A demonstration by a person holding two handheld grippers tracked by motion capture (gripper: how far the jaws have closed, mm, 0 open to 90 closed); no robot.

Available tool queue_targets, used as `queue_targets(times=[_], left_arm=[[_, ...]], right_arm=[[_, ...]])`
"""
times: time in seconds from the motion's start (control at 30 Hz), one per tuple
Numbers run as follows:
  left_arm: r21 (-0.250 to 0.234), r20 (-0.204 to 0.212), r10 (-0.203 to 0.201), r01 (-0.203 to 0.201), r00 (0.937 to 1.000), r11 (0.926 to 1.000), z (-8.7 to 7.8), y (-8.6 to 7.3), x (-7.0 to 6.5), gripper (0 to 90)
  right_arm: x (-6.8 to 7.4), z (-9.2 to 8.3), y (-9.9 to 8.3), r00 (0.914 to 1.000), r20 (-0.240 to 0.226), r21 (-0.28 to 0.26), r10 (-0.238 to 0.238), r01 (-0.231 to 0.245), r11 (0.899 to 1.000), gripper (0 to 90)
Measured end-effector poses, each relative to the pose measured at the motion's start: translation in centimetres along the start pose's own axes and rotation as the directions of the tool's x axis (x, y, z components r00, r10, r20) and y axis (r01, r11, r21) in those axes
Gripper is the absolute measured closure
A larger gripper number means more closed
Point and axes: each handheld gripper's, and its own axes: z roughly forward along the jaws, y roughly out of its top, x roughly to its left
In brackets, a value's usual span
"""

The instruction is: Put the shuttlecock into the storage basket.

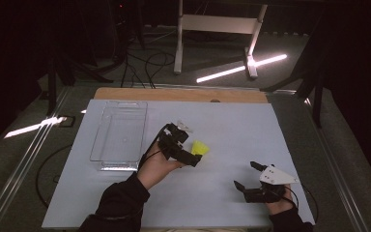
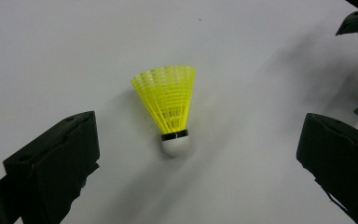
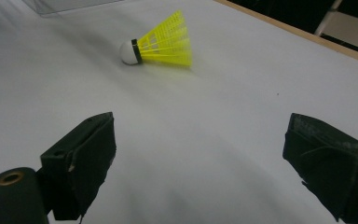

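Observation:
A yellow shuttlecock (image 1: 199,148) with a white cork lies on its side on the white mat (image 1: 232,130). My left gripper (image 1: 189,145) hovers just left of it, open. In the left gripper view the shuttlecock (image 2: 168,105) lies beyond the wide-apart jaws of the left gripper (image 2: 199,135), cork toward the camera, touching neither. My right gripper (image 1: 247,175) is open near the mat's front right, apart from the shuttlecock. In the right gripper view the shuttlecock (image 3: 161,44) lies far ahead of the right gripper (image 3: 200,135), which holds nothing.
A clear plastic tray (image 1: 118,133) sits on the mat's left part, with nothing in it. The table's wooden edge (image 1: 178,93) runs along the back. A white stand (image 1: 217,29) and cables are on the floor beyond. Bare mat lies between the grippers.

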Motion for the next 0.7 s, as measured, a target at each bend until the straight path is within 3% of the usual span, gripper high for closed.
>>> queue_targets(times=[0.17,0.43,0.7], left_arm=[[-0.022,-0.022,-0.019,0.019,0.9996,0.9996,0.6,0.2,-0.1,0.1],[-0.051,-0.003,-0.048,0.048,0.9988,0.9975,1.6,0.4,-0.2,0.1],[-0.029,-0.007,-0.074,0.073,0.9973,0.9969,3.1,0.4,0.0,0.2]], right_arm=[[0.0,-0.1,0.0,1.0000,0.001,-0.004,0.001,-0.001,1.000,9.3],[0.0,0.0,0.0,1.0000,-0.002,-0.005,0.003,-0.003,1.000,9.4],[0.0,0.0,0.0,1.0000,-0.006,-0.003,0.000,0.000,1.000,9.4]])
